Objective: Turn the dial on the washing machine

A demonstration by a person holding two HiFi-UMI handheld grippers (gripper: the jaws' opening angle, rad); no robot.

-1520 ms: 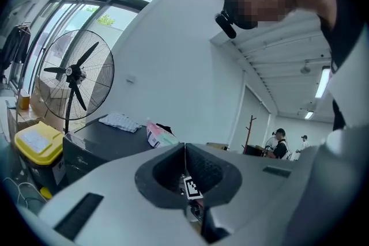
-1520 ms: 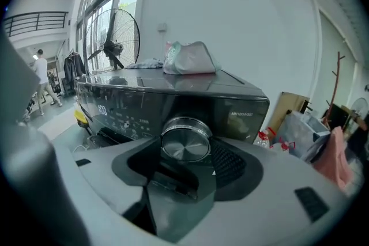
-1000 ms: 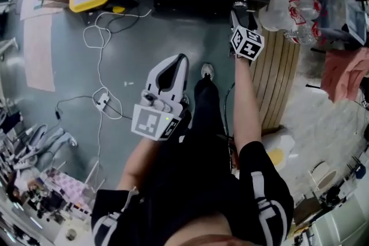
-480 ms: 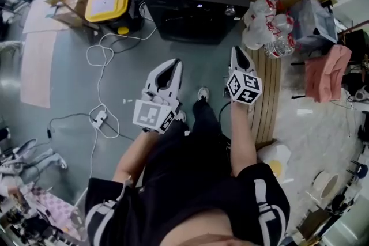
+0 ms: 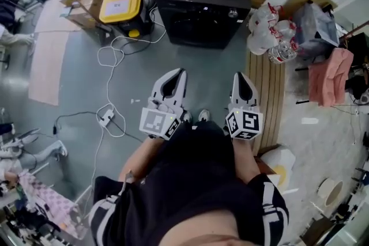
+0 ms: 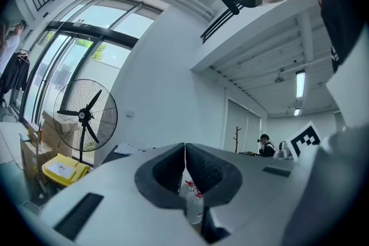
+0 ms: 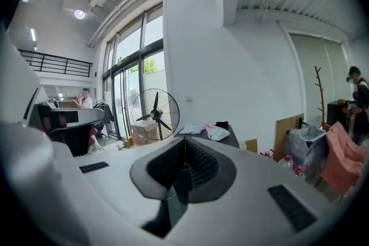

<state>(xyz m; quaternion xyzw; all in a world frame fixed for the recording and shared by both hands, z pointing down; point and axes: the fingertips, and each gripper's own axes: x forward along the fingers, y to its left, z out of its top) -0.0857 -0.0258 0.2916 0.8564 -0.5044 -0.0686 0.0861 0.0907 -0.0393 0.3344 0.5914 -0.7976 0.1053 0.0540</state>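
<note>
The black washing machine [image 5: 202,6] stands at the top of the head view, its small silver dial [image 5: 233,13] at the front's upper right. Both grippers are held close to the person's body, well short of the machine. The left gripper [image 5: 180,72] is shut and empty, tips touching in the left gripper view [image 6: 185,147]. The right gripper [image 5: 241,75] points toward the machine from afar. Its jaws are closing to a touch with nothing between them [image 7: 185,140]. The machine's dark top [image 7: 229,139] with a cloth on it shows beyond the right jaws.
A yellow-lidded box [image 5: 120,4] sits left of the machine. White cables [image 5: 112,60] and a power strip [image 5: 105,118] trail over the grey floor. Packs of bottled water [image 5: 277,37], a wooden board [image 5: 266,95] and pink cloth [image 5: 326,75] lie right. A standing fan [image 7: 155,114] is behind.
The right gripper has left the dial, drawn back to the body and closed its jaws. The person has stepped back, so the machine sits farther away. The left gripper stays shut.
</note>
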